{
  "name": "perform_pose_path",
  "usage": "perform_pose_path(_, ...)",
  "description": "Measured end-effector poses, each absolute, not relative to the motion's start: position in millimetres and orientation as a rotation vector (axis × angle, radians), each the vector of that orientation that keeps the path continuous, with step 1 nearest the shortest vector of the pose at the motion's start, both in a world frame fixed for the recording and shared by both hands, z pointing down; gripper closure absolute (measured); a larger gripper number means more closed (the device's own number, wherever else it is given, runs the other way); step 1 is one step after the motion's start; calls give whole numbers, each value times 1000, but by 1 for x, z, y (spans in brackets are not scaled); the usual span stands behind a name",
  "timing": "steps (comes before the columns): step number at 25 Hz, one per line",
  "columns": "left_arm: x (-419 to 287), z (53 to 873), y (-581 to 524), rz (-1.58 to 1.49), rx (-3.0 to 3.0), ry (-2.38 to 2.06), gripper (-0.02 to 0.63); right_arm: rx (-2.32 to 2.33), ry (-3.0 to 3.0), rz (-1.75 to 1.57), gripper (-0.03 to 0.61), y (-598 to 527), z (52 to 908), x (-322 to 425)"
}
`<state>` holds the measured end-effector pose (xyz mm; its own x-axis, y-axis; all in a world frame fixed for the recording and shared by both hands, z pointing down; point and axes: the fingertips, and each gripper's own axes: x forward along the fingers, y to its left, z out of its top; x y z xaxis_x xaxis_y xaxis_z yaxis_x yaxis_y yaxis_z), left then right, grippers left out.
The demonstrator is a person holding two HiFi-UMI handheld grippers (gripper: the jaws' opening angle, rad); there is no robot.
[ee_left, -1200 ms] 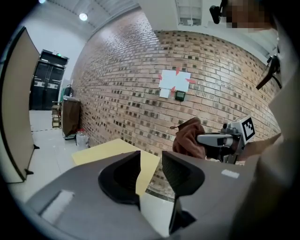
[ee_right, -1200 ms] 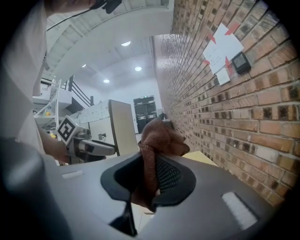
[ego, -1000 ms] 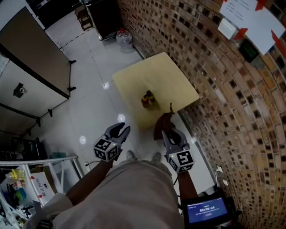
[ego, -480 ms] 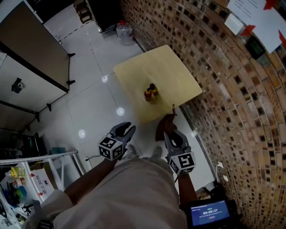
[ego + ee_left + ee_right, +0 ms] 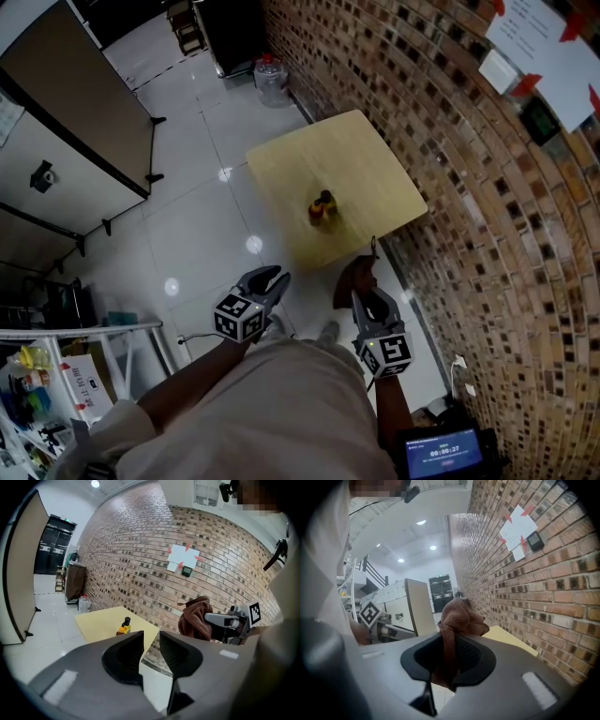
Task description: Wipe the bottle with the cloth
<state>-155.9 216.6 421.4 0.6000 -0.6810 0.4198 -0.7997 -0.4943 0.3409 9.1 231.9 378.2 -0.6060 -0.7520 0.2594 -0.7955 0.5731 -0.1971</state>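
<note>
A small amber bottle (image 5: 322, 208) with a dark cap stands upright near the front edge of a pale yellow table (image 5: 361, 155); it also shows in the left gripper view (image 5: 124, 626). My right gripper (image 5: 368, 294) is shut on a brown cloth (image 5: 354, 277), which bunches above its jaws (image 5: 459, 616). It hangs over the floor, short of the table's near corner. My left gripper (image 5: 276, 276) is held over the floor to the left, its jaws drawn together with nothing between them (image 5: 151, 637). Both grippers are well apart from the bottle.
A brick wall (image 5: 487, 216) runs along the table's right side. A water jug (image 5: 272, 80) and a dark cabinet (image 5: 225, 33) stand beyond the table. A brown partition (image 5: 75, 112) is at the left, a wire rack (image 5: 56, 375) at the lower left.
The left gripper's jaws have drawn together. Both grippers sit a little lower in the head view, and the cloth stays in the right gripper.
</note>
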Motion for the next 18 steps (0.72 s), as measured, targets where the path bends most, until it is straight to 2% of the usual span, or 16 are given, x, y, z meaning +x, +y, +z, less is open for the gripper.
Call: perform_pose_path(18,-167,422,216,278,2306,-1191,499,1323,-2628,439,512,235,387,15)
